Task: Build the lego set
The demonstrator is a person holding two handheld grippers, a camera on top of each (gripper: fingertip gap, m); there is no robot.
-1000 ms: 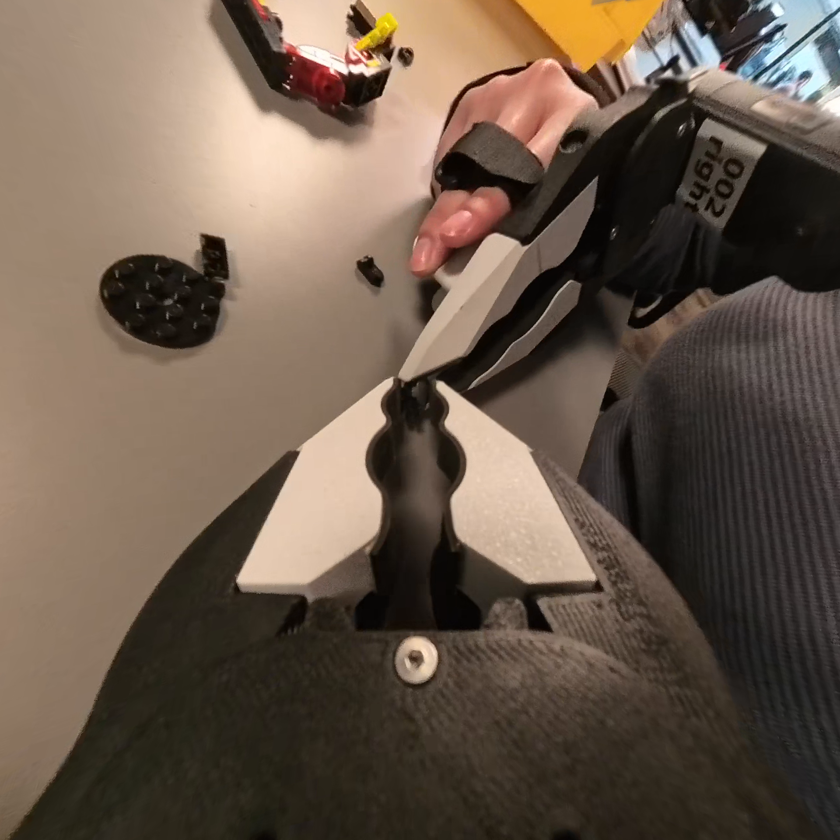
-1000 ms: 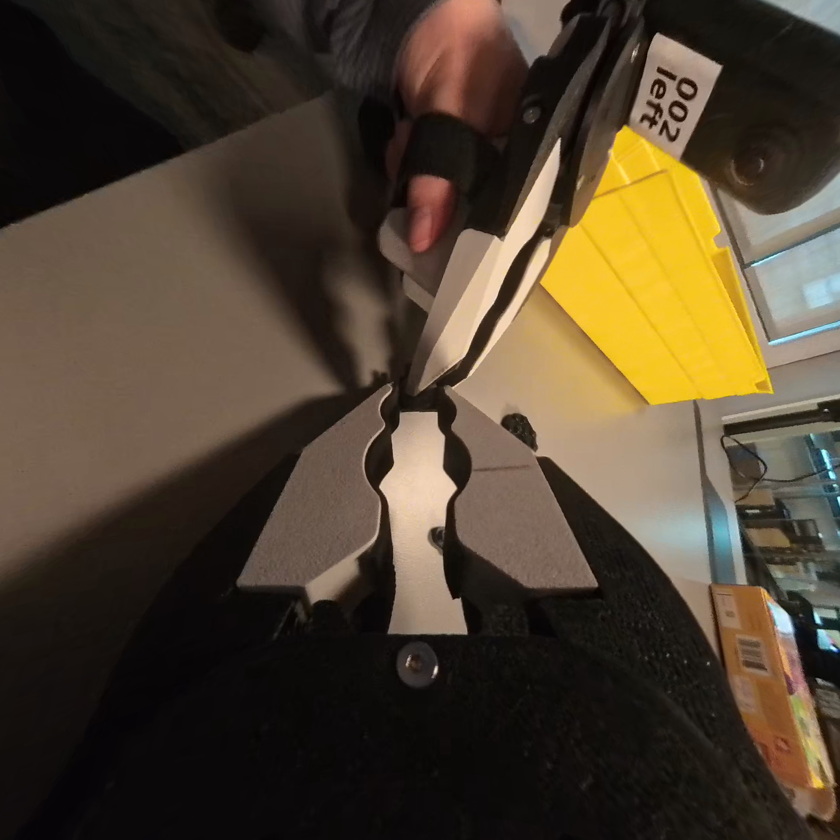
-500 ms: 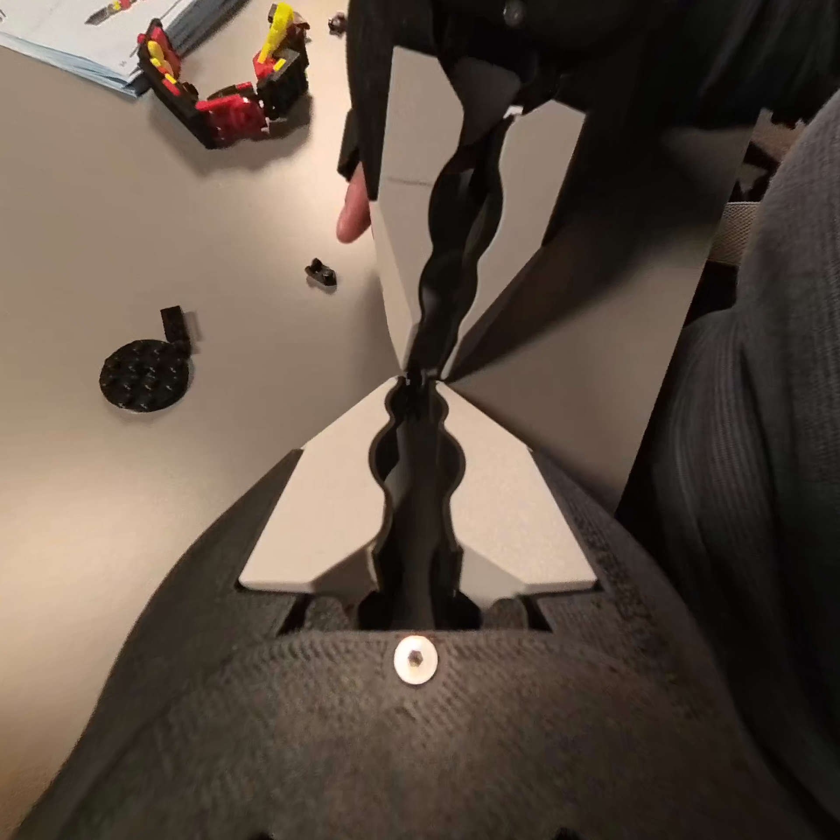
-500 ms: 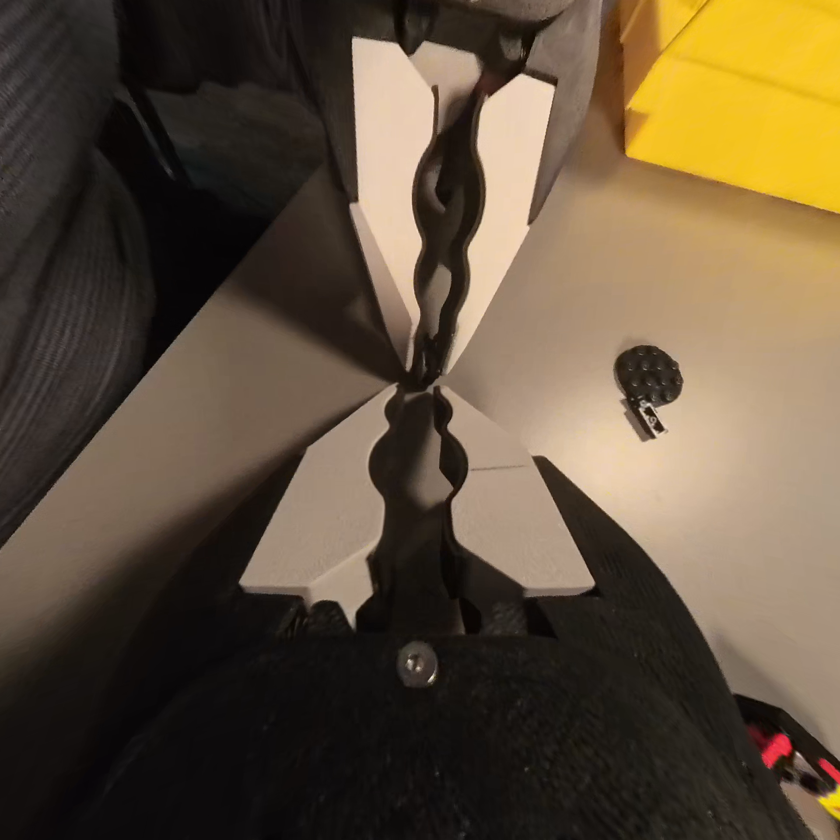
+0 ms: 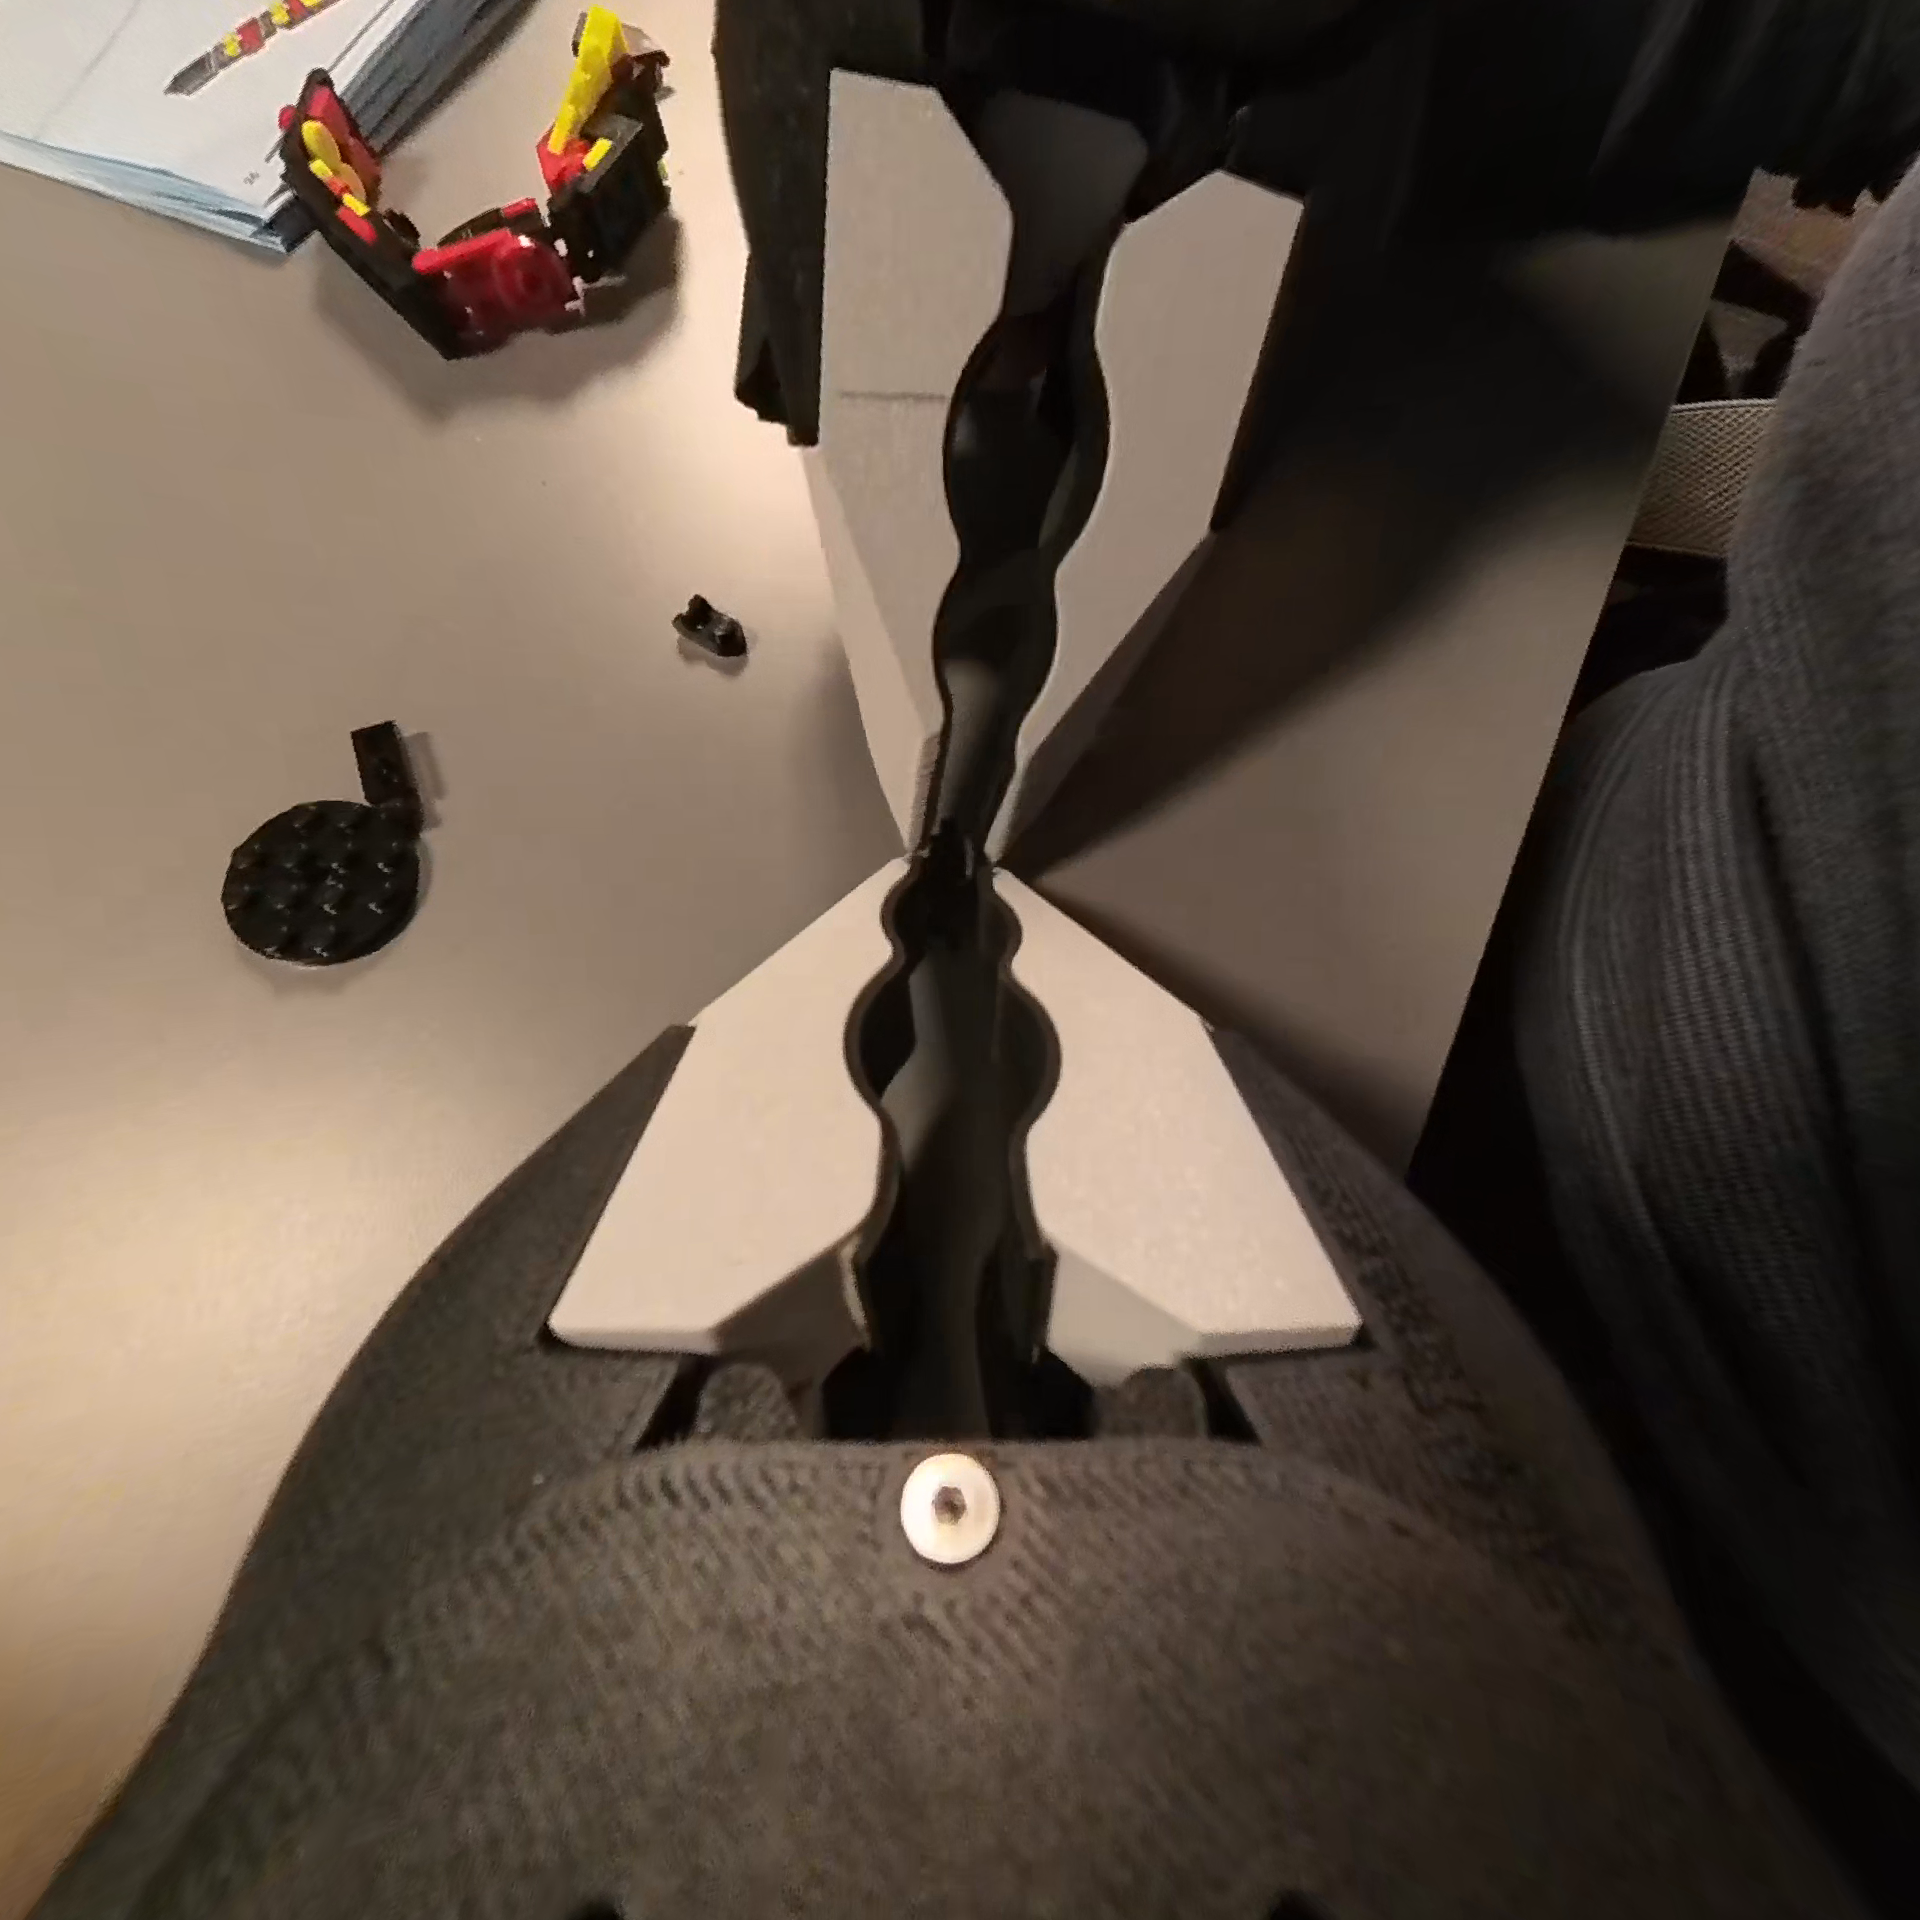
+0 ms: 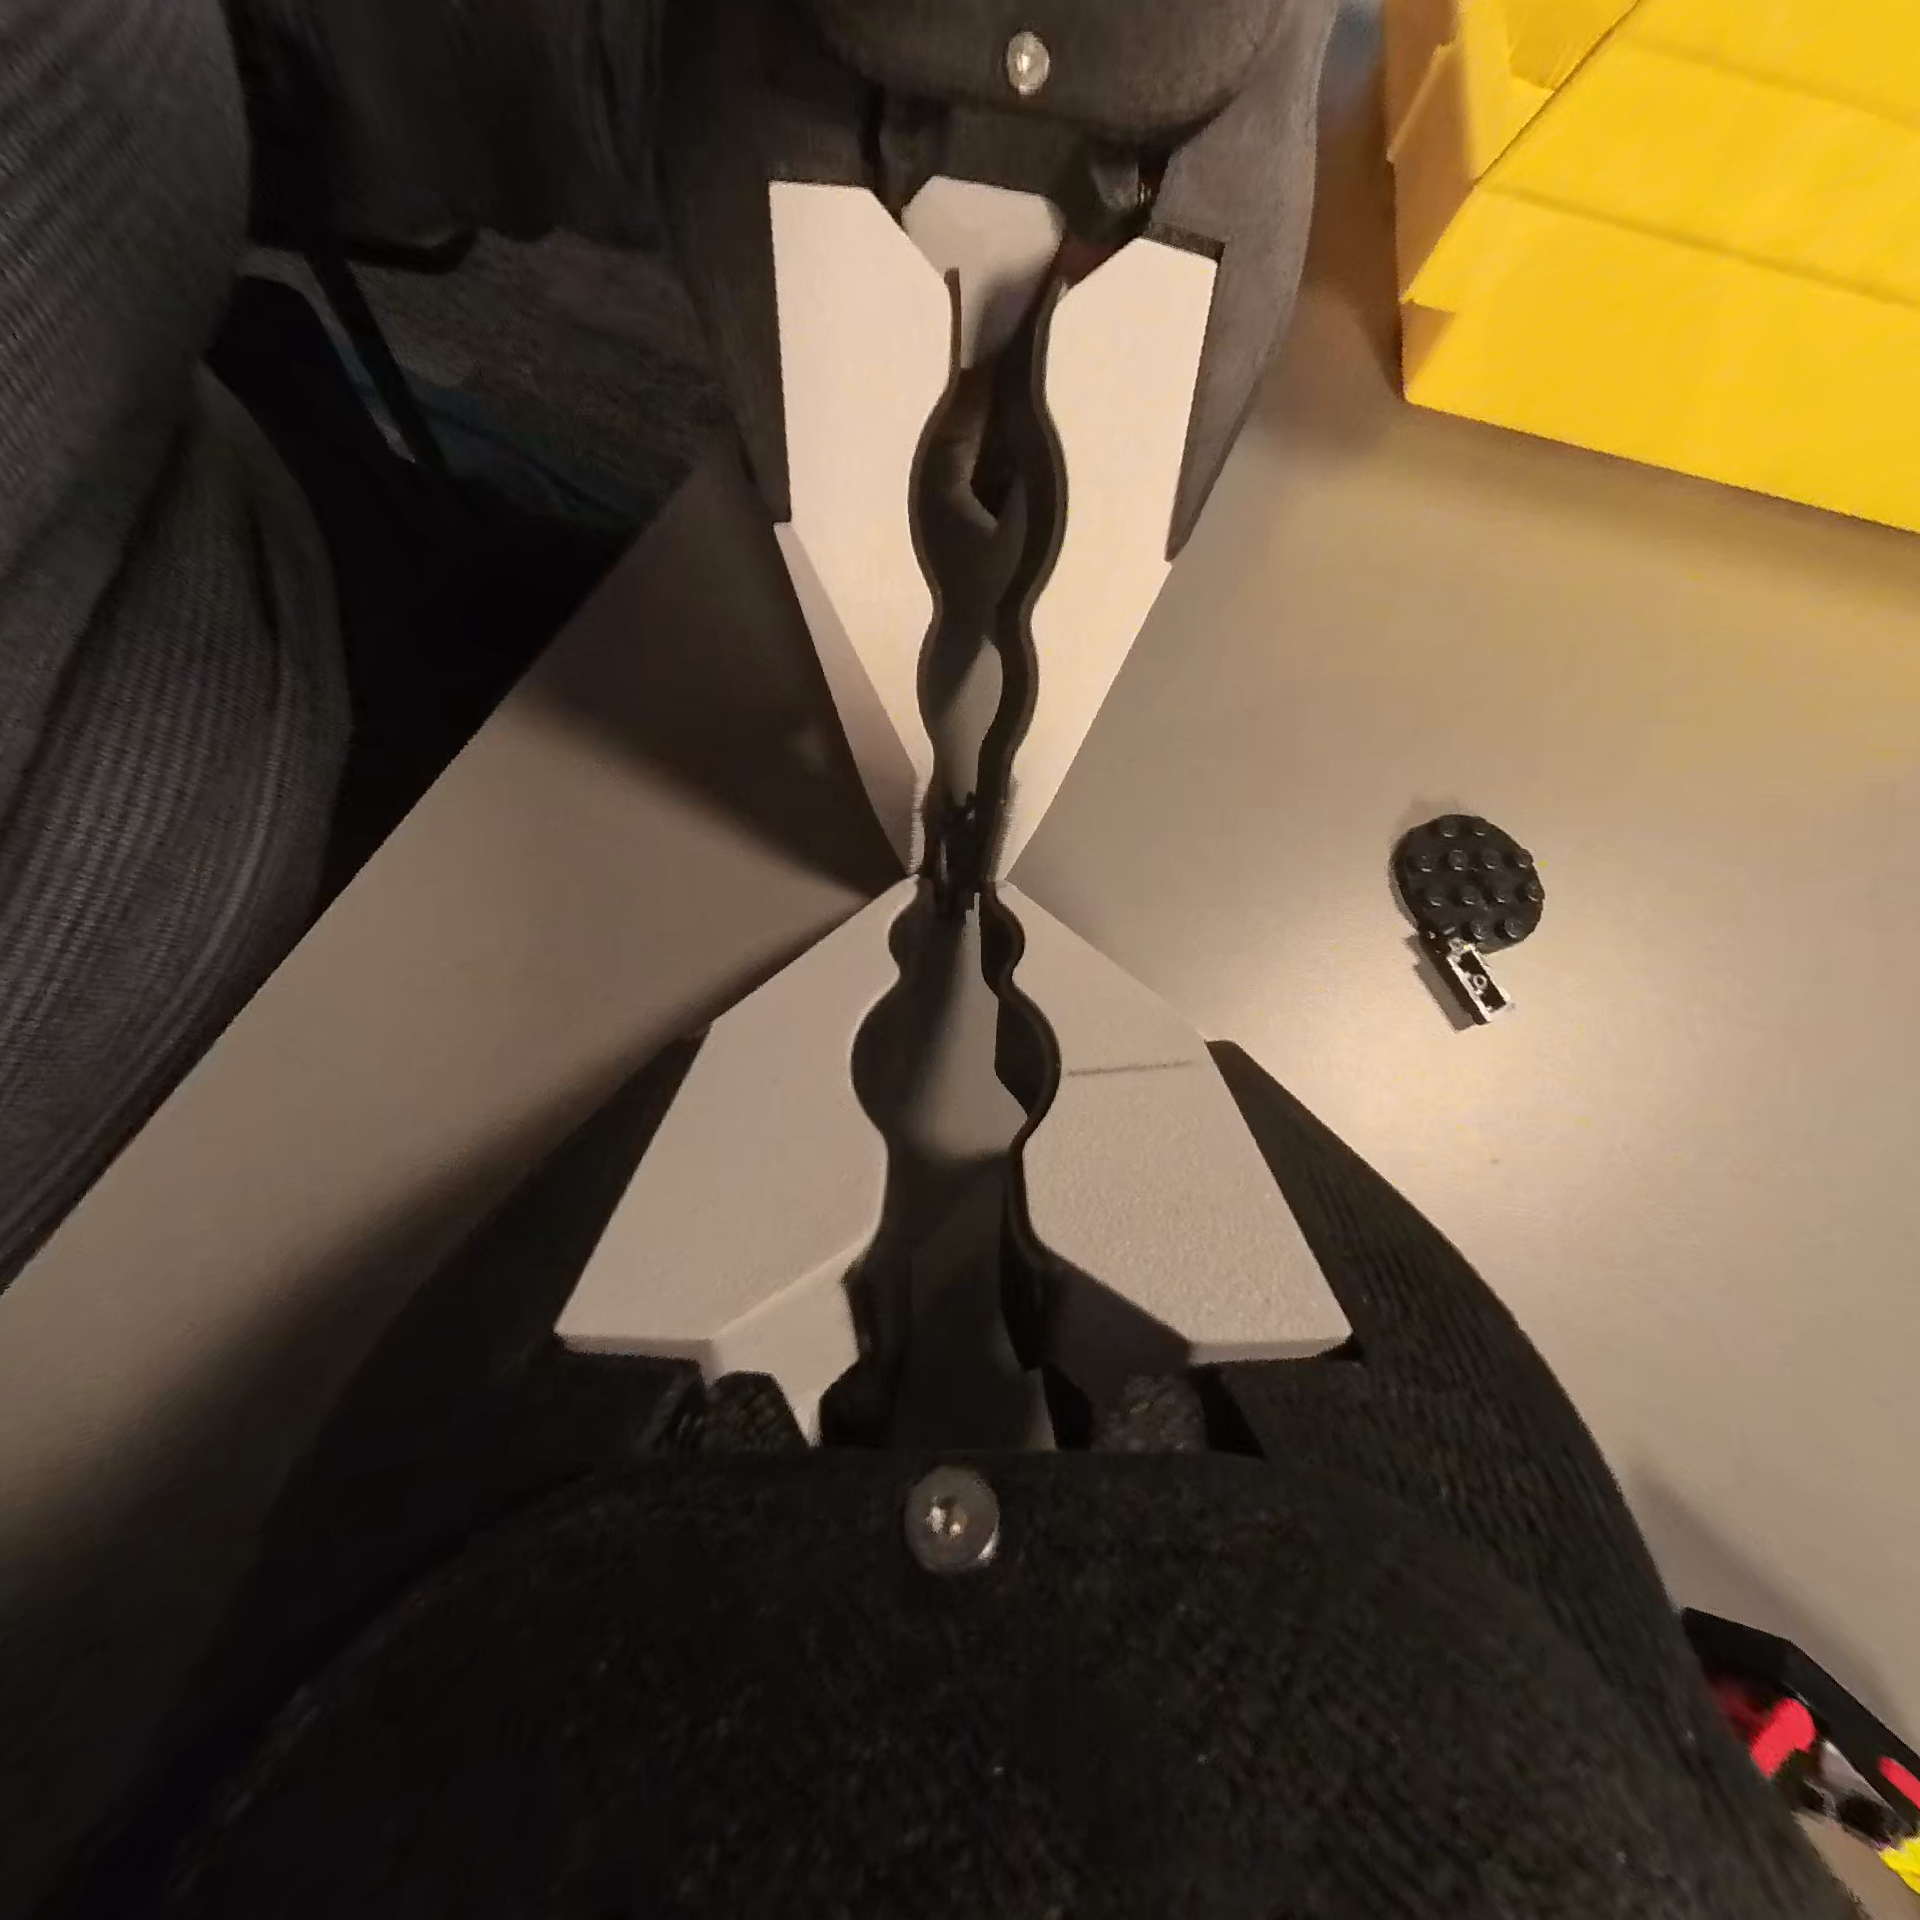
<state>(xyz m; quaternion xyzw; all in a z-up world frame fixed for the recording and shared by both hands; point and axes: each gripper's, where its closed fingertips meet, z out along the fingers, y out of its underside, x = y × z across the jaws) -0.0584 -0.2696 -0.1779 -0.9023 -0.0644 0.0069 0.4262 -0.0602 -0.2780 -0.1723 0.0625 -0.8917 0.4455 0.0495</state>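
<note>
Two hand-held tools met tip to tip above the bench's near edge, each pinching a tiny black Lego piece.

The left tool (image 5: 948, 883) and the right tool (image 5: 961, 821) faced each other nose to nose, both pressed nearly together on small black pieces (image 6: 954, 862) too small to tell apart. Joining them well likely called for straight, square pressure with both grips firm, so neither piece twisted or dropped. On the bench (image 5: 208, 1091) lay a black round studded plate (image 5: 322, 883) with a small black plate touching its rim, a loose black clip piece (image 5: 712, 631), and, toward the far edge, a red, black and yellow assembly (image 5: 488, 260) beside an instruction booklet (image 5: 208, 94). A yellow bin (image 6: 1683, 260) stood well apart.
</note>
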